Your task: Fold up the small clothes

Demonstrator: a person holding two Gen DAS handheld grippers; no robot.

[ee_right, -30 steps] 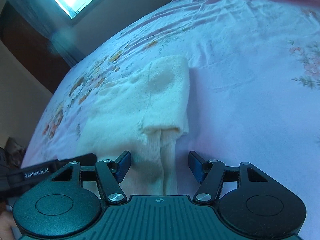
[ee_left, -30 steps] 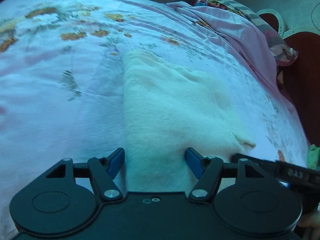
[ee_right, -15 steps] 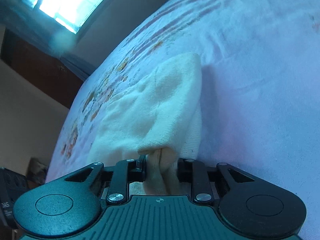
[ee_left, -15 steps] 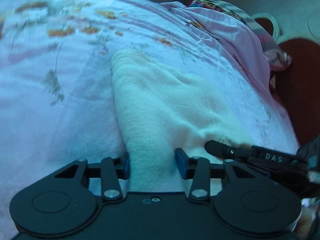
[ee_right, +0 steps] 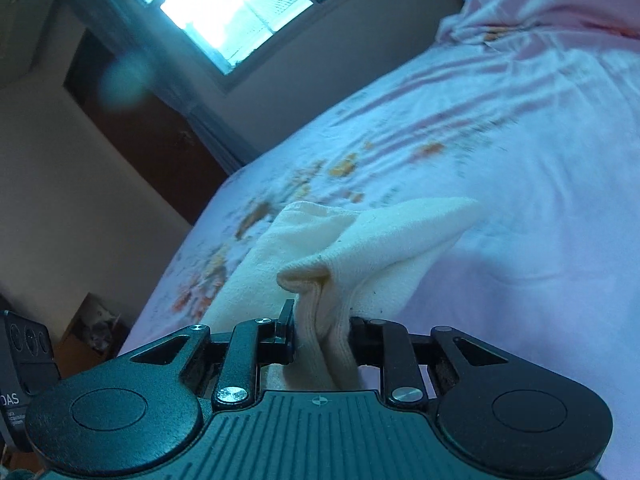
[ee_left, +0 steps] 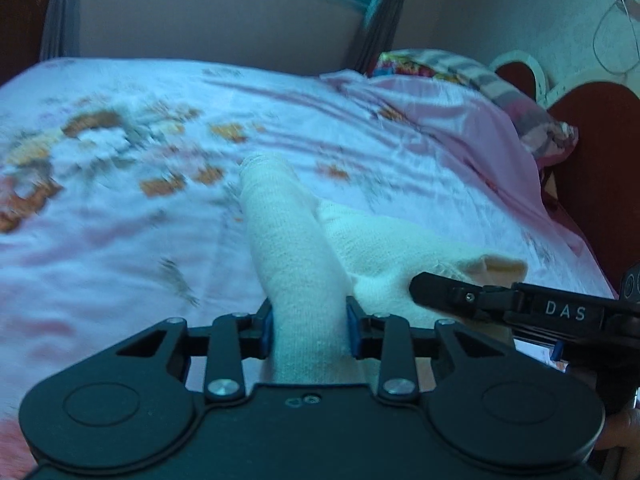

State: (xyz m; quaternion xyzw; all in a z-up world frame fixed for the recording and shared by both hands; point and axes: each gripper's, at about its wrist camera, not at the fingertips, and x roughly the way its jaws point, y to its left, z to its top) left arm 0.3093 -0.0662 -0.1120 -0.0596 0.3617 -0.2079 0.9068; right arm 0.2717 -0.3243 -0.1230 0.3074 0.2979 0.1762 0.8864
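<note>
A home bedroom: floral bedsheet (ee_left: 160,208), pillow (ee_left: 520,108), curtained window (ee_right: 236,4).

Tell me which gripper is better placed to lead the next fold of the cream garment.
Probably neither: left gripper and right gripper are each shut on the near edge of the cream garment.

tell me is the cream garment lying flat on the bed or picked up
Picked up at its near edge. The left gripper and right gripper are each clamped on bunched cream garment, its far end trailing onto the floral bedsheet.
</note>
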